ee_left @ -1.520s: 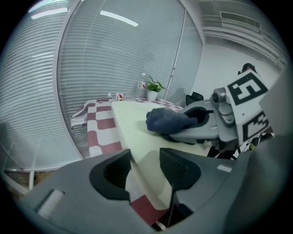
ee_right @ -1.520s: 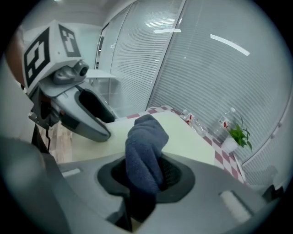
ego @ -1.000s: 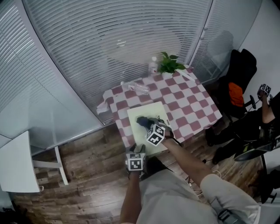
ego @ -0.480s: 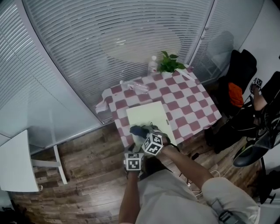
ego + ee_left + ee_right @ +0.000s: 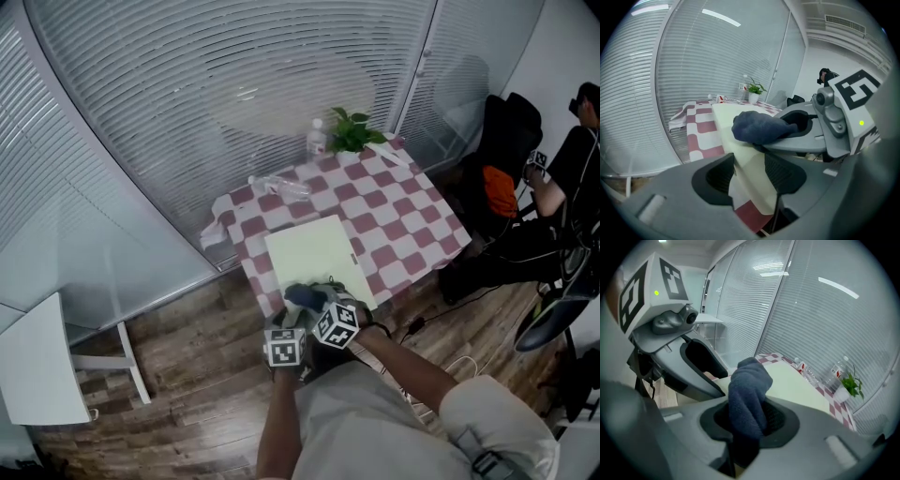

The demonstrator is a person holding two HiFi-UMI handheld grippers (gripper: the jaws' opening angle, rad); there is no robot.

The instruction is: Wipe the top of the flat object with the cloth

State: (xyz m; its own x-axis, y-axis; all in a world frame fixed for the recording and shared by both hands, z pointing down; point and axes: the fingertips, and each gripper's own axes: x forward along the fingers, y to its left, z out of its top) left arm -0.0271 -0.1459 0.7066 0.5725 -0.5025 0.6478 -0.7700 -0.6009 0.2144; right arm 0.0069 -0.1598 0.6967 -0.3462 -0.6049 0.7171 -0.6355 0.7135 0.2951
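Right gripper (image 5: 750,420), clamped on cloth (image 5: 750,380), dragged from middle of board (image 5: 309,248) to near edge. Left gripper (image 5: 749,164) jaws just widened, board edge between, ungripped. Checked table (image 5: 412,220); blinds (image 5: 187,94) behind.

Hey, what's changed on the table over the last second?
The right gripper, shut on the dark blue cloth, dragged it over the cream board toward the person, to its near edge. The left gripper has just been opening its jaws, the board's edge between them. That gripper's place, board, bottle and plant stayed put.
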